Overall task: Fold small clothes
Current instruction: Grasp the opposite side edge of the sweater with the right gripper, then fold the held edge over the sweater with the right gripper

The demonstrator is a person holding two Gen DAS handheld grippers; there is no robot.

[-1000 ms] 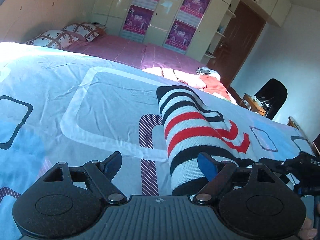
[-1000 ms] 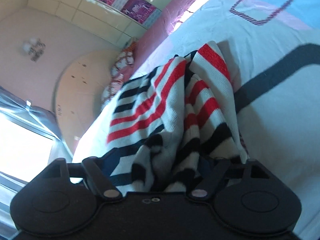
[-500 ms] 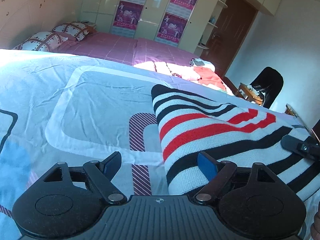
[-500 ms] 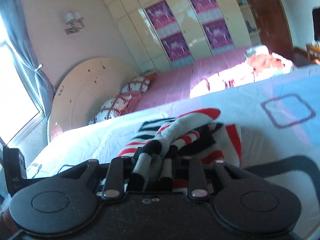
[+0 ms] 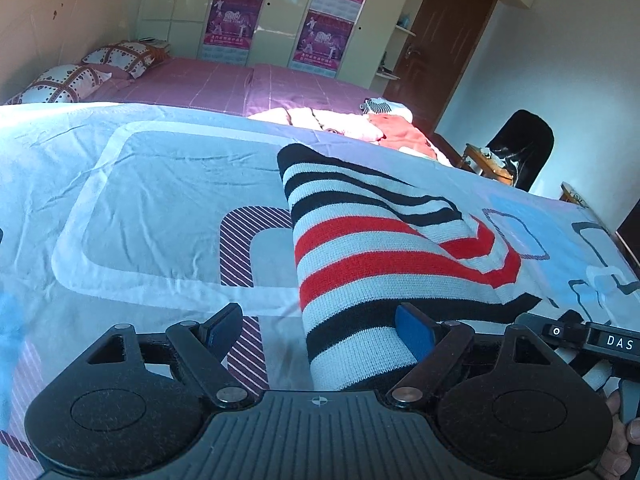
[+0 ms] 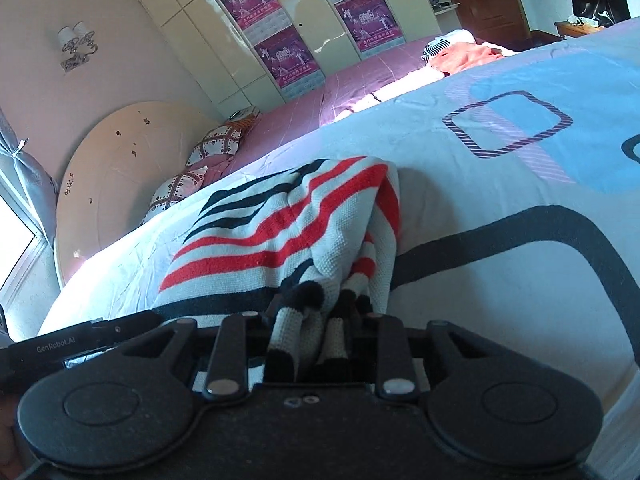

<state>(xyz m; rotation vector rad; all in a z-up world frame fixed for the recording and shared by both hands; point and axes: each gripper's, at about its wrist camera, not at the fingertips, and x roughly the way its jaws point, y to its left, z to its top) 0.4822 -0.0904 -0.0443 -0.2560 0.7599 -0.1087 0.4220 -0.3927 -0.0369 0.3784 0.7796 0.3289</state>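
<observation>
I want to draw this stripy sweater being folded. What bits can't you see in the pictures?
- Near end of the striped sweater: left wrist view, hidden behind the left gripper.
- Pinched sweater edge: right wrist view, bunched inside the right gripper, its shape unclear.
- Sweater's underside: both views, pressed against the bedsheet.
- Clothes pile: left wrist view, too small and sun-washed to tell apart.

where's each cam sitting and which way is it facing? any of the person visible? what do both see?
Left wrist: on the left gripper, jaws open, low over the bedspread, facing the wardrobe; fingertips show bottom right.
Right wrist: on the right gripper, shut on the striped sweater, facing the headboard; no hand clearly visible.
Shared: sweater, bedspread, wardrobe, and each view catches part of the other gripper.
</observation>
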